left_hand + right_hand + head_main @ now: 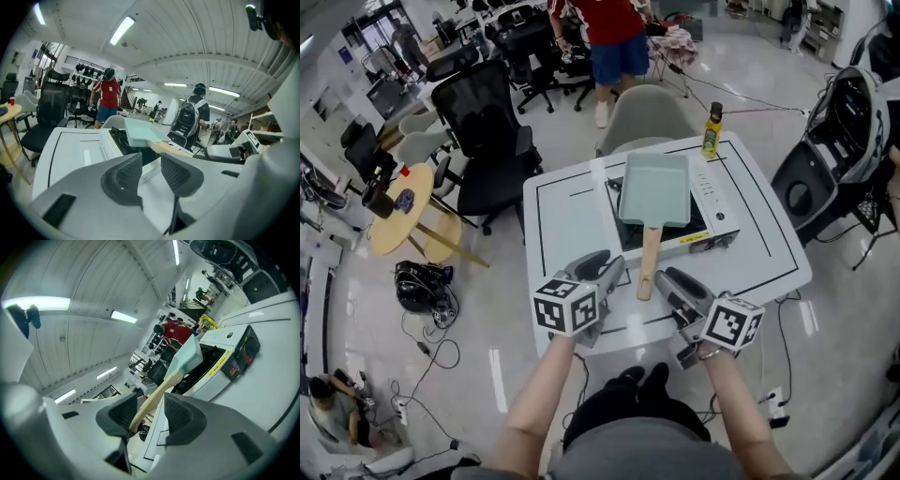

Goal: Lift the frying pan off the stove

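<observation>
Blue frying pan (654, 190) on the stove (717, 217), left gripper (151, 163) jaws a little apart, empty, right gripper (149, 405) jaws wide, wooden handle (158, 391) between them, not squeezed

Covered, cropped, or too small

The frying pan (654, 190) hides most of the stove (713, 199) top. The far person in red (614, 33) is cut off at the upper edge. The label on the bottle (712, 129) is too small to read.

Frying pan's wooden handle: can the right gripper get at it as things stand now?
Probably yes. The right gripper is open, the wooden handle shows in the gap between its jaws, and nothing else stands in the way.
</observation>
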`<control>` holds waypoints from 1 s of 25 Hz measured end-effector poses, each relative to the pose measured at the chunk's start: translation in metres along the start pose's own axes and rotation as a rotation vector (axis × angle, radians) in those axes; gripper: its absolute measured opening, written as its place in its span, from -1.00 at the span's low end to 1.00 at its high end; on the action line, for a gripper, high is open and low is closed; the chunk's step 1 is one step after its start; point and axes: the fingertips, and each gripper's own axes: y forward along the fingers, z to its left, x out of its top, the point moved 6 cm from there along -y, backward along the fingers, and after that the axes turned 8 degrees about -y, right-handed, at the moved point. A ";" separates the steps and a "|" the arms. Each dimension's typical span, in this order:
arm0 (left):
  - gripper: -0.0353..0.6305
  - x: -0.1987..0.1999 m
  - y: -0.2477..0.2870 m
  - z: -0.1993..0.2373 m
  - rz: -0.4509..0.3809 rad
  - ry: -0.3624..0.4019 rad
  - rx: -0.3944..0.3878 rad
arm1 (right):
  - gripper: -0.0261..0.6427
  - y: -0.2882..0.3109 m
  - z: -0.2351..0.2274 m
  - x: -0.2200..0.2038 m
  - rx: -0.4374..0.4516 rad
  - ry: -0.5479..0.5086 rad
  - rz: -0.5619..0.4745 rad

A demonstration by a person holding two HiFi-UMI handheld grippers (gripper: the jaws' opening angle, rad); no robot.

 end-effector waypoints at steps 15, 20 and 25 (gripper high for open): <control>-0.39 0.022 0.045 -0.012 0.072 -0.342 -0.196 | -0.25 0.014 0.001 0.000 0.069 0.070 0.064; -0.36 0.023 0.061 -0.011 0.113 -0.423 -0.224 | -0.24 0.019 -0.005 -0.001 0.044 0.051 0.103; -0.36 0.020 0.075 -0.009 0.169 -0.428 -0.211 | -0.24 0.024 -0.007 -0.003 0.031 0.054 0.119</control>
